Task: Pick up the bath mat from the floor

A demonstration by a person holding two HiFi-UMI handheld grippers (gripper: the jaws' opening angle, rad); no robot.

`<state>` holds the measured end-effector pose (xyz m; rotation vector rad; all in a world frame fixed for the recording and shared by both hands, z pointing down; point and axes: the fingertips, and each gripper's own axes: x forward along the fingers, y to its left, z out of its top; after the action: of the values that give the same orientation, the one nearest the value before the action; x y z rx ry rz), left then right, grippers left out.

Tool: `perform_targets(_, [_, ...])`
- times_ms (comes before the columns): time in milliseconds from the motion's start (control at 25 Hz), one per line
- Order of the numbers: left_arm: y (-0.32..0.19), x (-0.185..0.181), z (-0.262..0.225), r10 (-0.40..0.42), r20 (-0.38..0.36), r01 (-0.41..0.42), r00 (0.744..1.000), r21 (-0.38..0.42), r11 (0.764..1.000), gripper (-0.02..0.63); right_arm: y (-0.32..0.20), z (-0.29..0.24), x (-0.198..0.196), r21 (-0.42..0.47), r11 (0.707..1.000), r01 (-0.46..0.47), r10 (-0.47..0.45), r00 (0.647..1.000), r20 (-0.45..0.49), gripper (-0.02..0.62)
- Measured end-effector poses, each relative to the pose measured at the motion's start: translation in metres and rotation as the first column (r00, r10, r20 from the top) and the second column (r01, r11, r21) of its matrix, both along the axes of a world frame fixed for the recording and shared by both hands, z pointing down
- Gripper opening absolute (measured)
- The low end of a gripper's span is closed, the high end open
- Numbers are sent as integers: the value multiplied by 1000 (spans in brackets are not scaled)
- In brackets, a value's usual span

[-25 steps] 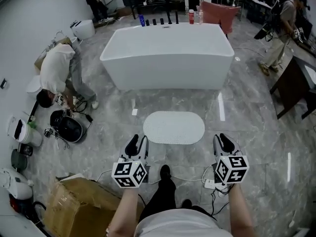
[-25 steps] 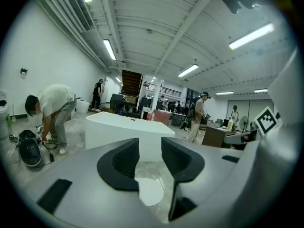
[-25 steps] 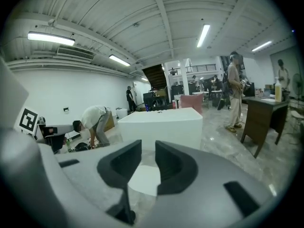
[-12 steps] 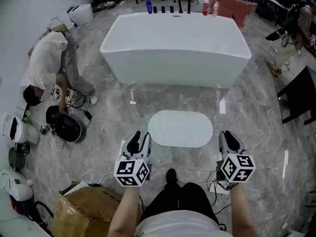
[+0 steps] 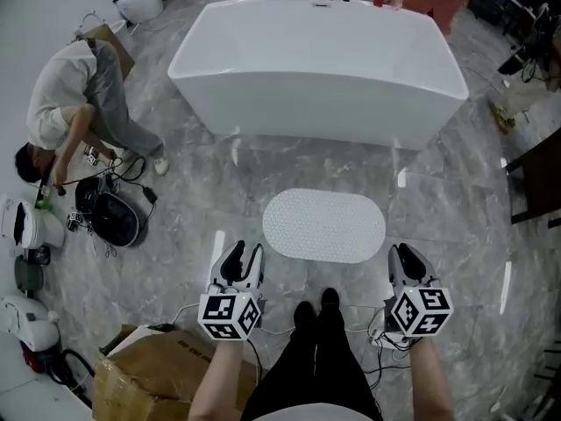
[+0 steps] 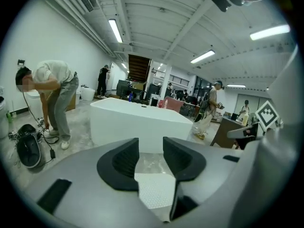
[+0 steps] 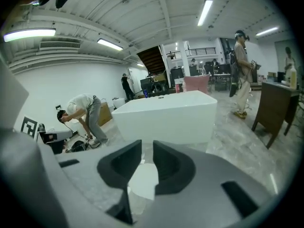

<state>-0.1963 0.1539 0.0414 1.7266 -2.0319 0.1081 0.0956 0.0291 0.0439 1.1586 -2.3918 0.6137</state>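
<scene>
**Placement.** The bath mat (image 5: 324, 225) lies flat on the floor (image 5: 202, 200) at the centre of the head view. It is just below the bathtub (image 5: 316, 68) in the frame and apart from it. Neither gripper touches the mat. We hold the left gripper (image 5: 248, 253) off the mat's lower left end and the right gripper (image 5: 403, 254) off its lower right end. Both point forward and somewhat down. We judge that this stance prepares a lift from both ends, so that the mat does not fold.

**Jaws.** The left jaws stand apart and have just been opening, with nothing between them. The right jaws stand apart by a narrower gap and are also empty. We judge that a thin mat edge needs only a small gap.

**Views.** The head view shows both grippers against the mat's outline, and it alone shows the cardboard box (image 5: 158, 367) at lower left. The gripper views show each jaw gap directly, with the dotted mat visible through it on the floor beyond. They also show the ceiling lights (image 6: 115, 30), which the head view does not reach.
</scene>
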Motion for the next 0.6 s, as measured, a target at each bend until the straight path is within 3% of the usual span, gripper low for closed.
perform_targets(240, [-22,-19,84,-59,2,59,998,-40,997,167,-34,84,-14,-33,999,43,-43,999,-23,77])
perform_targets(600, [-38,-40,274,-116,6,116,993,-69,991,192,-73,270,-40,-61,996,71,-69,997,25,77])
